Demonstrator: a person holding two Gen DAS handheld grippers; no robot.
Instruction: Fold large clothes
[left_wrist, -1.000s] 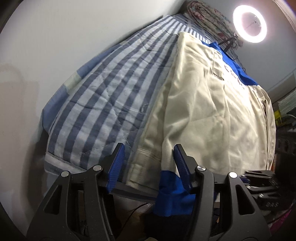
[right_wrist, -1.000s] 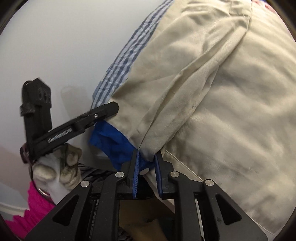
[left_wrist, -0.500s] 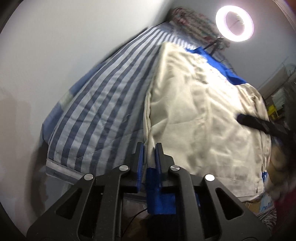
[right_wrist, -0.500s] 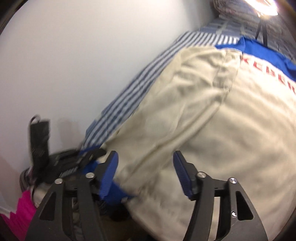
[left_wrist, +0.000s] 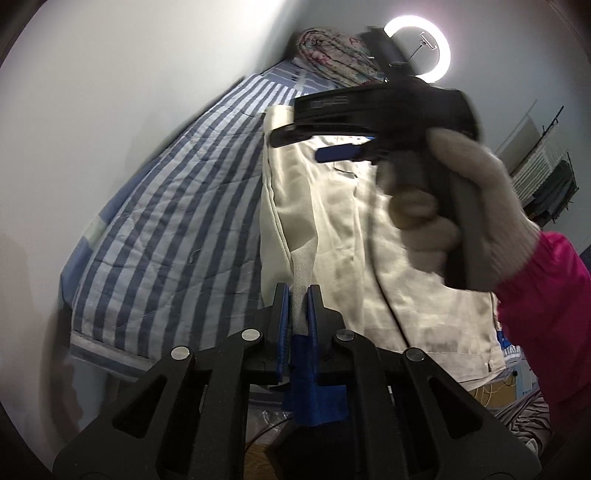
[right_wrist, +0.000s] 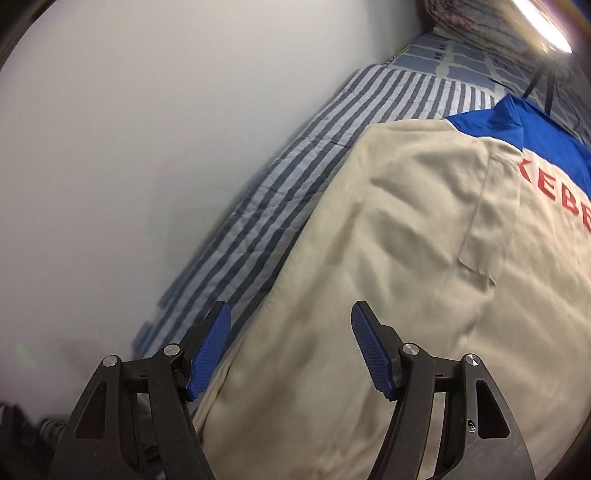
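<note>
A large beige jacket (left_wrist: 343, 236) with a blue collar and red letters lies spread on a striped bed (left_wrist: 173, 229). My left gripper (left_wrist: 297, 306) is shut on the jacket's near hem, where beige ribbing and blue lining show between the pads. My right gripper (right_wrist: 290, 347) is open and empty, hovering over the jacket (right_wrist: 406, 266) near its left edge. It also shows in the left wrist view (left_wrist: 332, 144), held by a gloved hand above the jacket's upper part.
A white wall (left_wrist: 110, 110) runs along the bed's left side. A rolled floral quilt (left_wrist: 332, 59) and a ring light (left_wrist: 424, 48) stand at the bed's far end. A rack (left_wrist: 546, 177) stands at the right.
My left gripper closed on the jacket's hem. My right gripper let go of the sleeve edge, opened, and moved up the jacket toward the collar.
</note>
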